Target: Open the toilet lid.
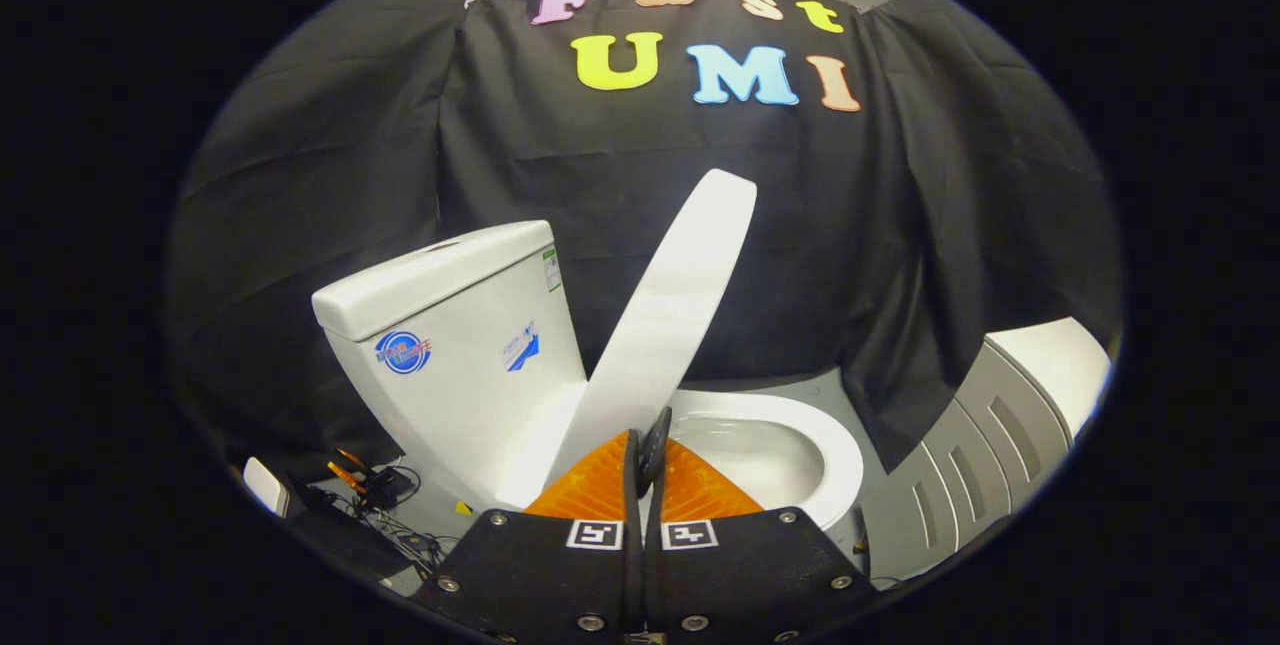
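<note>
Backdrop: black cloth wall [300,175] behind the white tank [450,345].
Toilet lid [665,325]: raised, tilted, centre frame, just ahead of the claw.
Claw [645,450]: fingers closed together, gripping nothing.

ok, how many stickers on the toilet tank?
3 visible on the tank: a round blue sticker on its front, a blue-white sticker beside it toward the raised lid, and a small label at the top corner. Hidden sides may hold more. The gripper is shut.
</note>
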The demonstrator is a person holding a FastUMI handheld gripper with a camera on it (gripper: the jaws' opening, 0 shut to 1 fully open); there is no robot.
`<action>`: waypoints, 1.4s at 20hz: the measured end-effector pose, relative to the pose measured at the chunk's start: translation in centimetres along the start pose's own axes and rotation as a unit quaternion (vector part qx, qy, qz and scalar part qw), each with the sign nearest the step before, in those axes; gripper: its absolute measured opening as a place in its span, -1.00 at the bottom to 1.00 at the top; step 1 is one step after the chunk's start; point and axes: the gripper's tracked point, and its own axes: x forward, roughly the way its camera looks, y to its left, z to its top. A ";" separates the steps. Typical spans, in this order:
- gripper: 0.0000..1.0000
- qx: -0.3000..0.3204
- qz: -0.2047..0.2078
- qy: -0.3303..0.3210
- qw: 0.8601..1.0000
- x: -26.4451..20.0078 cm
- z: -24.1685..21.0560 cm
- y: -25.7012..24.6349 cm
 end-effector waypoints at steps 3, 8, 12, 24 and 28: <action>-1.00 -0.023 0.000 -0.010 1.000 0.1 0.9 1.5; -1.00 -0.065 0.000 -0.026 0.998 0.5 2.0 4.4; -1.00 -0.099 0.008 -0.039 0.994 0.9 2.7 6.8; -1.00 -0.153 0.031 -0.056 0.986 2.3 3.7 12.2; -1.00 -0.164 0.042 -0.058 0.984 2.5 3.7 13.6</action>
